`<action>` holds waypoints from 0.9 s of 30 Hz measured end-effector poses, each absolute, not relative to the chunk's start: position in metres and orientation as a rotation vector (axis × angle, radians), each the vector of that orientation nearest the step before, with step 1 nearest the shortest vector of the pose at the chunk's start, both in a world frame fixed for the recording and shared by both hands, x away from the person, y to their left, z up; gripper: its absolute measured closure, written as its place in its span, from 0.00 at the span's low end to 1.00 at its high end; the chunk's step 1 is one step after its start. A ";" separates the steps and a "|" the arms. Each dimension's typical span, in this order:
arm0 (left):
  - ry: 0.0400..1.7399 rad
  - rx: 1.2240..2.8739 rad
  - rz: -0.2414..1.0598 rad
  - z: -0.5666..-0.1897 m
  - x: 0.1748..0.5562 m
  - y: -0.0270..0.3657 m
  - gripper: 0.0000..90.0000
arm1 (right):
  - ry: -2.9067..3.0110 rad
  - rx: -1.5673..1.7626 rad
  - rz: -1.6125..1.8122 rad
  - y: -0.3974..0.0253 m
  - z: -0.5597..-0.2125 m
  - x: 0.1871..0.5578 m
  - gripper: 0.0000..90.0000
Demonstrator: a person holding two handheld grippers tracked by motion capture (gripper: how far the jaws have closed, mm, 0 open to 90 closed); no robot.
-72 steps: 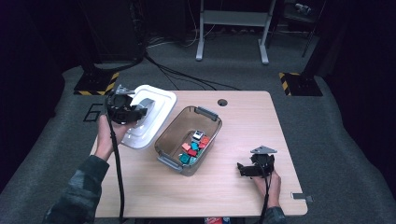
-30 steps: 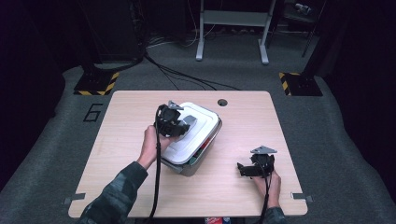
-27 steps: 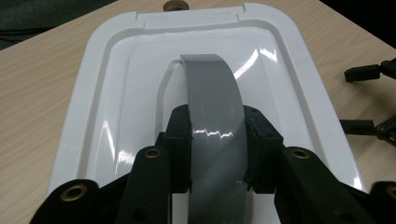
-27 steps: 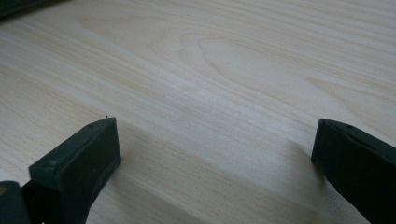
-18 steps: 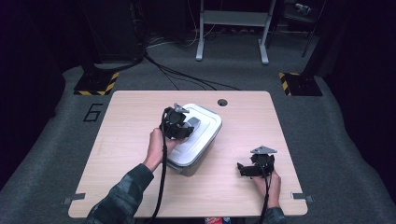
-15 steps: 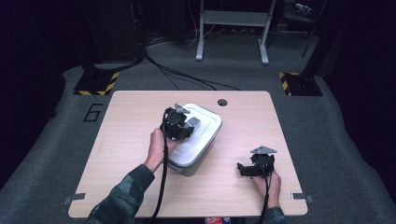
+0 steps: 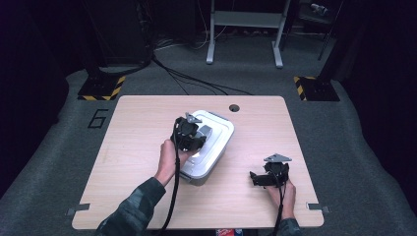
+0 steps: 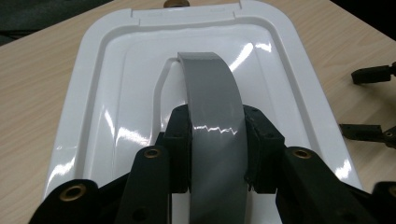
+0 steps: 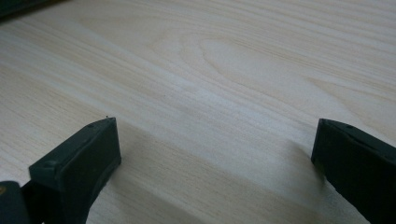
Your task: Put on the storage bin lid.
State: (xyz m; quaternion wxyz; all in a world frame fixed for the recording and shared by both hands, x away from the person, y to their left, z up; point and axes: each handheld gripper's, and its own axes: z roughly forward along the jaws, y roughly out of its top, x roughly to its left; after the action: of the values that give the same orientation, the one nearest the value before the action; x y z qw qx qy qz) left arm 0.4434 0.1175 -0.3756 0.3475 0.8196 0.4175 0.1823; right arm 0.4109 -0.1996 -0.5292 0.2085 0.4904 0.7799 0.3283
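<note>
Clamping the grey handle (image 8: 212, 126), your left gripper (image 8: 215, 140) seats the white lid (image 8: 112, 93) (right gripper (image 9: 212, 154) gapes idle). Press unevenly and a corner could pop up off the bin (image 7: 209, 169)

Pretty much the only thing in the way on the table (image 7: 137, 128) is the lidded bin (image 7: 209, 147) sitting mid-table, with bare wood all around it, including the wide gap over to the right gripper (image 7: 255, 178).
</note>
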 end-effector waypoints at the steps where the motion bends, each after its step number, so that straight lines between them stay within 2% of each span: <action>1: 1.081 2.127 0.470 -0.376 0.443 0.117 0.73 | 2.170 1.365 0.913 -0.200 -0.529 0.411 0.01; 6: 1.084 2.135 0.492 -0.378 0.443 0.114 0.72 | 2.169 1.365 0.914 -0.200 -0.529 0.411 0.01; 21: 1.084 2.109 0.471 -0.371 0.442 0.137 0.29 | 2.169 1.370 0.913 -0.199 -0.529 0.411 0.01; 27: 1.081 2.086 0.479 -0.365 0.437 0.156 0.19 | 2.168 1.376 0.916 -0.199 -0.529 0.410 0.01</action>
State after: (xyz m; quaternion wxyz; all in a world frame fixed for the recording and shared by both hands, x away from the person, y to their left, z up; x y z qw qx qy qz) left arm 0.4370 0.1556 -0.3647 0.3634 0.8106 0.4199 0.1860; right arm 0.4104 -0.1992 -0.5292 0.2062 0.4939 0.7781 0.3288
